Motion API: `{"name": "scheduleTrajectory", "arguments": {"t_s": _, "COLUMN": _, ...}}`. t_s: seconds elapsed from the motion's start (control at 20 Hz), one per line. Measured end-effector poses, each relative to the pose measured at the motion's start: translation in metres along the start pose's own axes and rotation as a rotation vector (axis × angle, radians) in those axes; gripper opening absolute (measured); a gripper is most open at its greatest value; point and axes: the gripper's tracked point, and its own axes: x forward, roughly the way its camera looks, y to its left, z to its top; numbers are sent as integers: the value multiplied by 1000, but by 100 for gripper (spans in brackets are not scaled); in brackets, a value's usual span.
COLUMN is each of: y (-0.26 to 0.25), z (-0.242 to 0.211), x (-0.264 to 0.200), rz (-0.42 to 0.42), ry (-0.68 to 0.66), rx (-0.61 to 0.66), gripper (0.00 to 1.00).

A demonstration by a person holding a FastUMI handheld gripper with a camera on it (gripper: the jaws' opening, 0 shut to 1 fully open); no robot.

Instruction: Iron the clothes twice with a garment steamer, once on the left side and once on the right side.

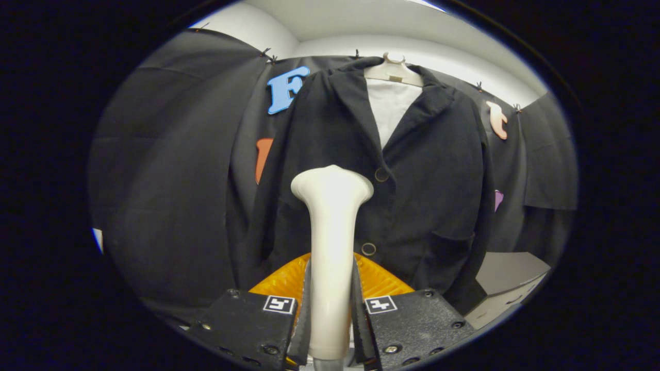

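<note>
Between the two black fingers of the gripper (331,314) stands the white garment steamer (331,247), and both fingers press on its handle from the two sides, so the gripper is closed on it. Each finger carries a small square black-and-white marker (279,304) on its upper face. Behind the fingers and the handle, an orange ribbed part (379,281) shows on both sides of the steamer. The steamer rises upright from the fingers and becomes wider at its head, which is rounded and turned toward the clothes.

Just beyond the steamer head hangs a dark jacket (428,175), its front facing the gripper. The head lies over the middle of the jacket, a little to the left of its line of buttons; I cannot tell if it touches the cloth. One button (381,174) is just beside the head and another button (368,249) is lower, near the handle. The jacket hangs on a white hanger (394,72), and a white garment (389,105) shows between its lapels. Beyond the lower right of the jacket stands a grey box (510,273).
</note>
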Motion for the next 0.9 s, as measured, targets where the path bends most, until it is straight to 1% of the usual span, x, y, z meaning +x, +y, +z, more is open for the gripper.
{"name": "scheduleTrajectory", "arguments": {"t_s": 0.25, "y": 3, "z": -22, "x": -3, "rz": 12, "ry": 60, "rx": 12, "gripper": 36}}
{"name": "scheduleTrajectory", "arguments": {"t_s": 0.9, "y": 10, "z": -90, "x": -13, "rz": 40, "ry": 202, "rx": -7, "gripper": 36}}
